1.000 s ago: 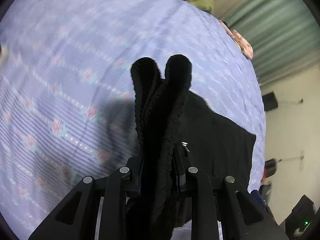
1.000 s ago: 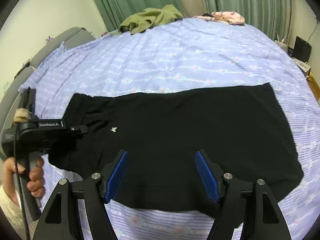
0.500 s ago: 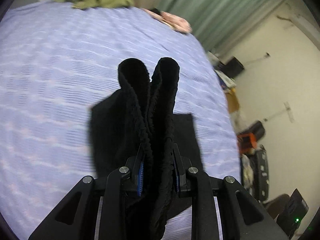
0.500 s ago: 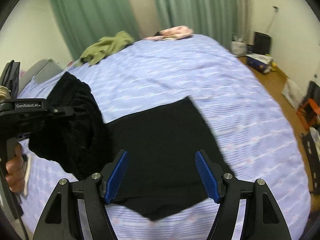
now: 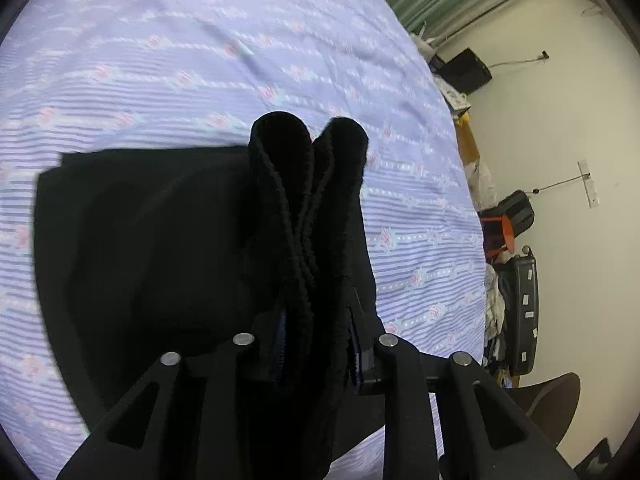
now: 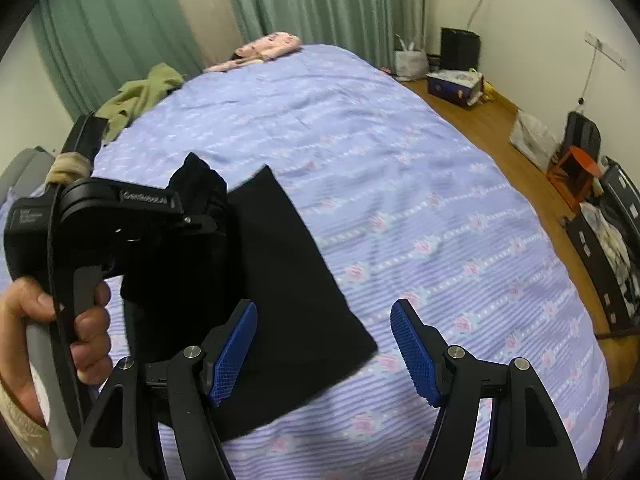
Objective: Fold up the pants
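Note:
Black pants (image 6: 288,280) lie on the lilac flowered bedspread (image 6: 400,184). My left gripper (image 5: 316,320) is shut on the bunched waistband of the pants (image 5: 308,184), which sticks up between its fingers; the rest of the pants (image 5: 140,248) spreads on the bed below and to the left. In the right wrist view the left gripper (image 6: 188,216) holds the waist end lifted over the lower legs. My right gripper (image 6: 324,344) is open and empty, its blue pads (image 6: 236,344) hovering above the pants' near edge.
A green garment (image 6: 140,96) and a pink garment (image 6: 264,48) lie at the bed's far end by green curtains. The bed's right edge drops to a wooden floor (image 6: 500,128) with boxes, bags and a black suitcase (image 5: 524,312).
My left gripper has carried the waistband up and across over the pant legs, so the pants are doubled over. The right gripper stayed open and swung its view to the right.

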Demonstrator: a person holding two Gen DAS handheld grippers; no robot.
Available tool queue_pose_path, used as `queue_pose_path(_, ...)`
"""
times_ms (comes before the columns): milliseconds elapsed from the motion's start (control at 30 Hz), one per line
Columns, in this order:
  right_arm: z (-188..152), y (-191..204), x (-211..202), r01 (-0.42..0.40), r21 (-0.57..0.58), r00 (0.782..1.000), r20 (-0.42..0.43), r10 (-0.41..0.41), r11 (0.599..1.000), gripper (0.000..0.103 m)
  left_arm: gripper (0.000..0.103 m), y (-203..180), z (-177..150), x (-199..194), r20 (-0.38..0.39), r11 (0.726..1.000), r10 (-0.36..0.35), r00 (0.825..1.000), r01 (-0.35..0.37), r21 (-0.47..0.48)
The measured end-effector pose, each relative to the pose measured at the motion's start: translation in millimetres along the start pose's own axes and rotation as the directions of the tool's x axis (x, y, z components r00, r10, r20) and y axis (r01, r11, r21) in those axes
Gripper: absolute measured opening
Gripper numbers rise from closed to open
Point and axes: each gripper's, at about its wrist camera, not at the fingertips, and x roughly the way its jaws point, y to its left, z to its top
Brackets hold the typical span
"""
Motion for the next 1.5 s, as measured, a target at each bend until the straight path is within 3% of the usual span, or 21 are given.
queue_pose_path(67, -1, -6, 7, 0.009, 0.008, 1.0, -0.011, -0.008, 1.0, 0.07, 0.04, -6, 1, 9, -0.025, 0.999, -0.037, 0.999, 0.037, -0.011)
queue_pose_path(133, -2, -11, 11, 0.019, 0.022, 1.0, -0.019, -0.019, 1.0, 0.07, 0.046, -9, 2, 10, -0.034, 0.995, -0.096, 0.995, 0.096, -0.018)
queue_pose_path(200, -1, -15, 13, 0.012, 0.042, 1.0, -0.02, -0.011, 0.999, 0.07, 0.048, -15, 3, 0, -0.008, 0.991, -0.135, 0.991, 0.135, 0.002)
queue_pose_path(300, 3, -18, 14, -0.011, 0.061, 1.0, -0.008, 0.011, 0.998, 0.07, 0.057, -15, 0, -30, 0.067, 0.99, -0.131, 0.989, 0.127, 0.061)
queue_pose_path(467, 3, -11, 27, -0.053, 0.058, 0.998, -0.012, 0.054, 0.997, 0.07, 0.061, 17, -24, -72, 0.165, 0.983, 0.009, 0.986, -0.039, 0.177)
queue_pose_path(533, 1, -7, 37, -0.064, 0.054, 0.997, -0.031, 0.065, 0.996, 0.07, 0.061, 40, -39, -79, 0.162, 0.972, 0.083, 0.983, -0.116, 0.203)
queue_pose_path(633, -2, 1, 53, -0.047, 0.028, 0.998, -0.04, 0.048, 0.999, 0.07, 0.061, 69, -59, -80, 0.132, 0.964, 0.152, 0.98, -0.176, 0.198)
queue_pose_path(933, 24, 18, 106, -0.085, -0.026, 0.995, -0.058, 0.083, 0.996, 0.069, 0.061, 117, -90, -50, 0.039, 0.98, 0.184, 0.982, -0.186, 0.074)
queue_pose_path(967, 27, 21, 114, -0.076, -0.042, 0.995, -0.074, 0.073, 0.996, 0.064, 0.061, 118, -92, -47, 0.032, 0.98, 0.184, 0.982, -0.186, 0.076)
queue_pose_path(1000, 28, 23, 119, -0.073, -0.056, 0.994, -0.086, 0.069, 0.996, 0.048, 0.061, 118, -95, -45, 0.025, 0.979, 0.187, 0.982, -0.188, 0.081)
queue_pose_path(1067, 27, 26, 129, -0.023, -0.105, 0.994, -0.109, 0.011, 0.994, 0.042, 0.061, 117, -99, -41, 0.022, 0.977, 0.189, 0.982, -0.19, 0.097)
queue_pose_path(1167, 28, 21, 129, 0.062, -0.1, 0.994, -0.082, -0.07, 0.993, 0.042, 0.061, 113, -101, -40, 0.022, 0.974, 0.194, 0.981, -0.195, 0.112)
queue_pose_path(1233, 28, 17, 124, 0.075, -0.055, 0.994, -0.082, -0.079, 0.996, 0.044, 0.061, 113, -101, -45, 0.023, 0.976, 0.187, 0.982, -0.188, 0.11)
queue_pose_path(1300, 27, 15, 108, 0.098, -0.016, 0.993, -0.062, -0.099, 0.995, 0.056, 0.061, 114, -101, -55, 0.034, 0.976, 0.185, 0.982, -0.188, 0.108)
queue_pose_path(1367, 23, 15, 88, 0.129, 0.007, 0.991, -0.029, -0.129, 0.992, 0.063, 0.062, 113, -103, -71, 0.059, 0.974, 0.19, 0.98, -0.196, 0.117)
queue_pose_path(1500, 6, 16, 38, 0.062, 0.071, 0.998, -0.009, -0.061, 0.996, 0.068, 0.065, 106, -114, -116, 0.133, 0.96, 0.198, 0.971, -0.22, 0.172)
